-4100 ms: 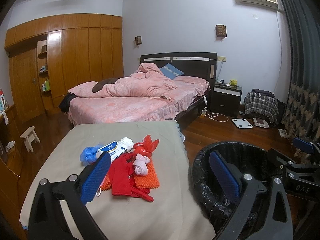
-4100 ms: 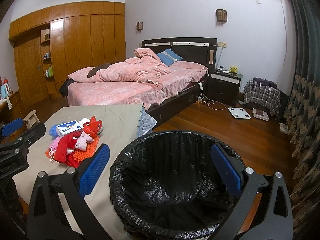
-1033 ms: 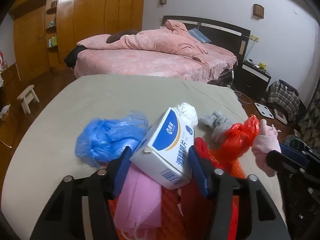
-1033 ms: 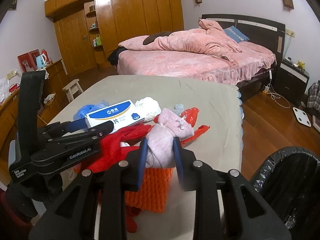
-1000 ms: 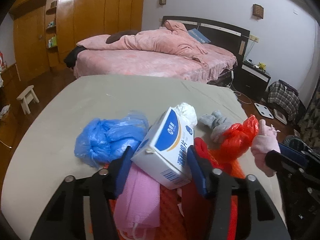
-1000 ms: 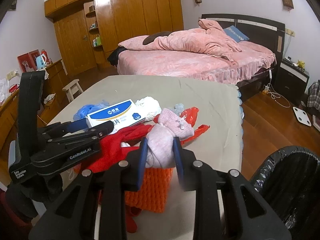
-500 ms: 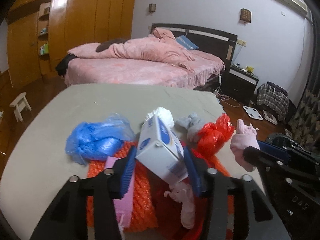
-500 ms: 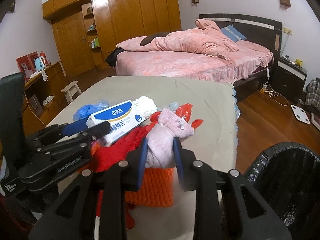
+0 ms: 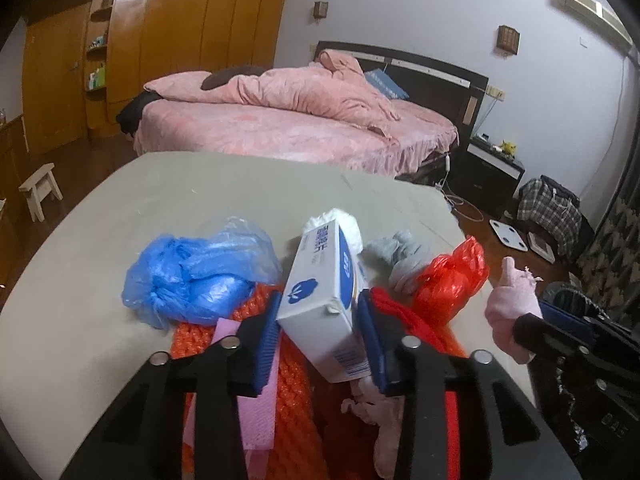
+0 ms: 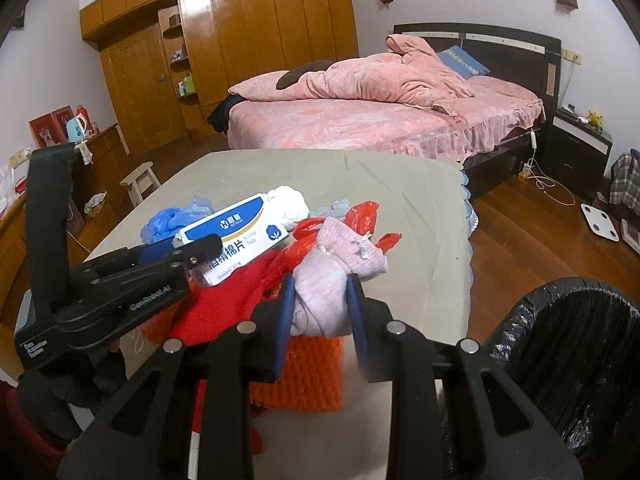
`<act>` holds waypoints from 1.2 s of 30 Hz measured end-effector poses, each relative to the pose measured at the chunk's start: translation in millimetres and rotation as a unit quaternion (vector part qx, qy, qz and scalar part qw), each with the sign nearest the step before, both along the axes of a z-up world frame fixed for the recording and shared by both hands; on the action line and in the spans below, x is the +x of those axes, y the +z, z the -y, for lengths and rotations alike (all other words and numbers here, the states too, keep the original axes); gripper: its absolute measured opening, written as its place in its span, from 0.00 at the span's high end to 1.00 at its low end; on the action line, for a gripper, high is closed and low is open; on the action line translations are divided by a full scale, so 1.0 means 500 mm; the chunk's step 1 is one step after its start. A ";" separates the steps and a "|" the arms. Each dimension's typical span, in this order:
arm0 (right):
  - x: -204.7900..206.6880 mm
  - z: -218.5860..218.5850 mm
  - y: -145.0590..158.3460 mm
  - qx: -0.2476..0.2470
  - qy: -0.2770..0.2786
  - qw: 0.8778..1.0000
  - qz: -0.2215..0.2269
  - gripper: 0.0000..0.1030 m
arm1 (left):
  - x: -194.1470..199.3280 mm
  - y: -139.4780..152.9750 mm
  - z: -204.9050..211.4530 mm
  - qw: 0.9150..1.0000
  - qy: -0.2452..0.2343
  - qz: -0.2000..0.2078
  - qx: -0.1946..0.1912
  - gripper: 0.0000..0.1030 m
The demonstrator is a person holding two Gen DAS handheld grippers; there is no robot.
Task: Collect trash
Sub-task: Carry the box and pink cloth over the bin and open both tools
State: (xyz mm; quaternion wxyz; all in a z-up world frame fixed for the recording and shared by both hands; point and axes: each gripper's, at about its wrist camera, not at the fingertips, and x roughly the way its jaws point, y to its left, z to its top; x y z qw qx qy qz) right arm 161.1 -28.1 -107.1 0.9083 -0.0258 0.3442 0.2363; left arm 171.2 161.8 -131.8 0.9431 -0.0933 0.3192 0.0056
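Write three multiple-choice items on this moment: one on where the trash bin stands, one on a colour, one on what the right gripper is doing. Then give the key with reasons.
1. Where is the trash bin?
A. on the table
B. on the floor, right of the table
C. on the bed

2. What colour is the plastic bag left of the white box?
A. blue
B. green
C. yellow

3. The right gripper is:
A. open and empty
B. shut on the pink sock
C. shut on the white box

Key: 1 B, its black-lined rim sits beside the table edge; 2 A, crumpled blue film; 3 B, both pads press the sock, while the left gripper clamps the box.
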 end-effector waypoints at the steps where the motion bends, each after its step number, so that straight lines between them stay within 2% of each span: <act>1: -0.002 0.000 0.003 0.000 0.000 1.000 0.002 0.75 | -0.006 0.006 0.000 1.000 0.002 0.005 0.000 0.66; 10: -0.017 0.014 0.037 0.012 0.004 1.000 0.018 0.75 | -0.063 0.063 0.003 0.999 0.016 0.047 0.010 0.68; 17: -0.043 0.052 0.078 0.024 -0.007 0.999 0.034 0.75 | -0.104 0.121 0.039 0.997 -0.003 0.079 0.023 0.68; 25: -0.092 0.163 0.103 0.017 -0.053 0.998 0.042 0.75 | -0.115 0.155 0.129 0.994 -0.051 0.092 0.015 0.71; 36: -0.140 0.312 0.071 0.003 -0.128 0.991 0.024 0.75 | -0.126 0.153 0.244 0.990 -0.109 0.093 0.011 0.71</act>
